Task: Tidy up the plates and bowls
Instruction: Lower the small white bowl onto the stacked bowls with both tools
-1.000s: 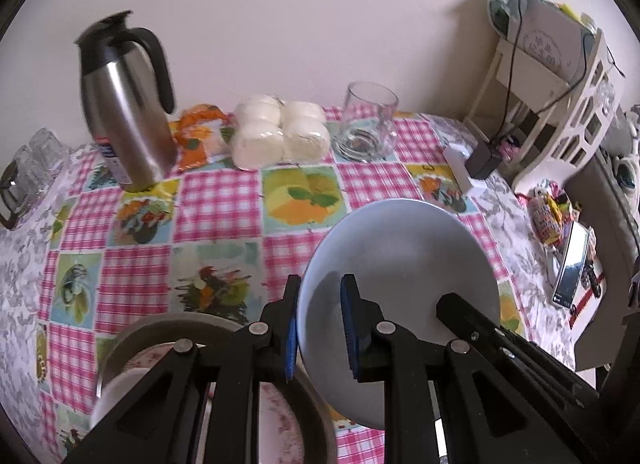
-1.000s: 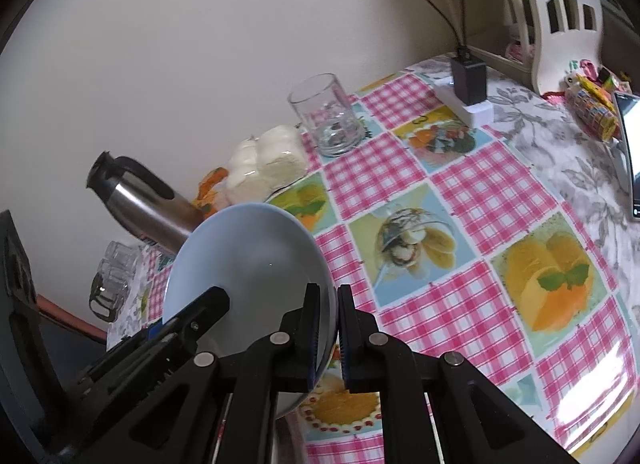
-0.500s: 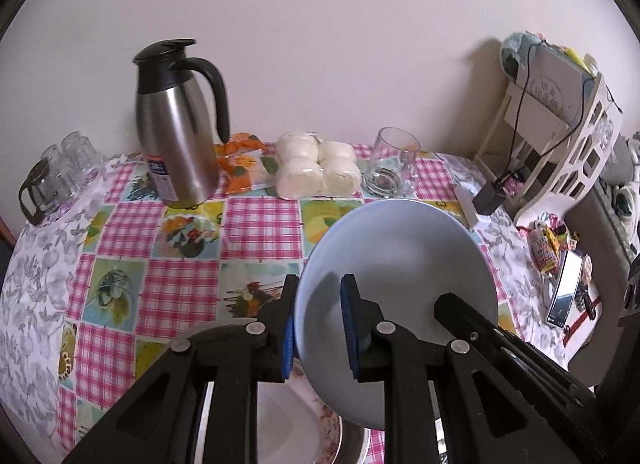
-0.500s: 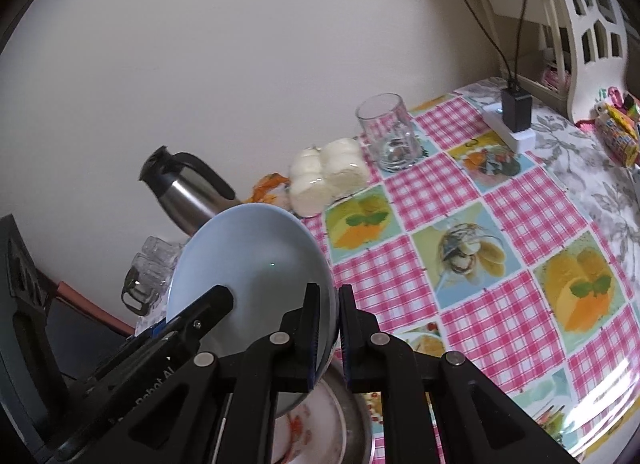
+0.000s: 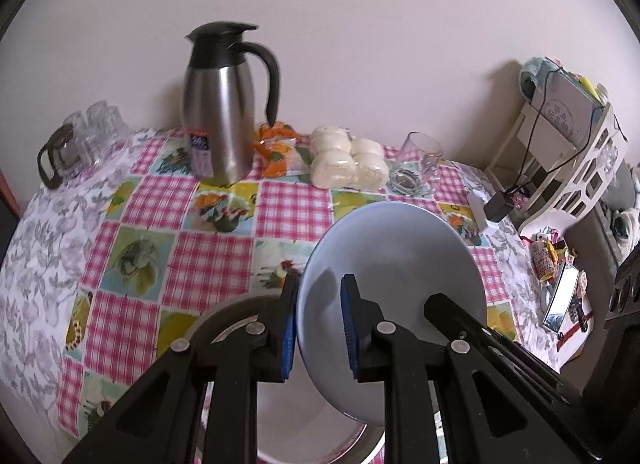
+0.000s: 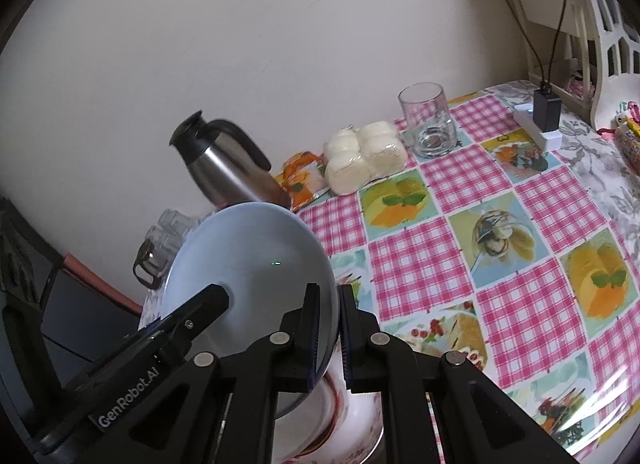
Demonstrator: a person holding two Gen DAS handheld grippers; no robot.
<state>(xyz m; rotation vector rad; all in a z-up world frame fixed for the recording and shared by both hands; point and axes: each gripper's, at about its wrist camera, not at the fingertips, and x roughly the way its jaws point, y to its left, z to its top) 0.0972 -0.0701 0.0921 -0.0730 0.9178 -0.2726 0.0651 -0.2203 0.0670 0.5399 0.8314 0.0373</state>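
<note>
**Blue bowl held by both grippers over the stack**

Plain pale wall behind, table (image 5: 48,248) covered with a grey floral cloth and a pink-check fruit-print oilcloth (image 5: 296,212) on top.

Left gripper (image 5: 318,328): jaws nearly closed, blue pads clamped on the left rim of the light blue bowl (image 5: 400,260), one pad inside, one outside. Right gripper (image 6: 329,334): also nearly closed, pinching the bowl's opposite rim (image 6: 256,264). Each wrist view shows the other gripper's finger reaching into the bowl from the far side. Bowl is tilted, interior facing the cameras, up off the table at the near edge.

Directly under the bowl, near edge: a metal-rimmed dish (image 5: 224,312) with a white plate with a red floral rim (image 6: 352,420) sitting in it. Can't tell whether the bowl touches the plate.

Far side along the wall, left to right in the left wrist view:
- cluster of clear glass mugs (image 5: 80,140), dark handle showing
- stainless thermal carafe (image 5: 220,104), black lid and handle, upright
- orange snack packet (image 5: 276,148) just right of the carafe
- wrapped pack of white buns (image 5: 348,164) beside the packet
- empty clear glass (image 5: 420,164)

Far right: black charger plugged into a white power strip (image 6: 540,128), cable running up to a white cutout shelf rack (image 5: 572,152). Near it, candy wrappers and a phone (image 5: 560,300) lying on the floral cloth.
</note>
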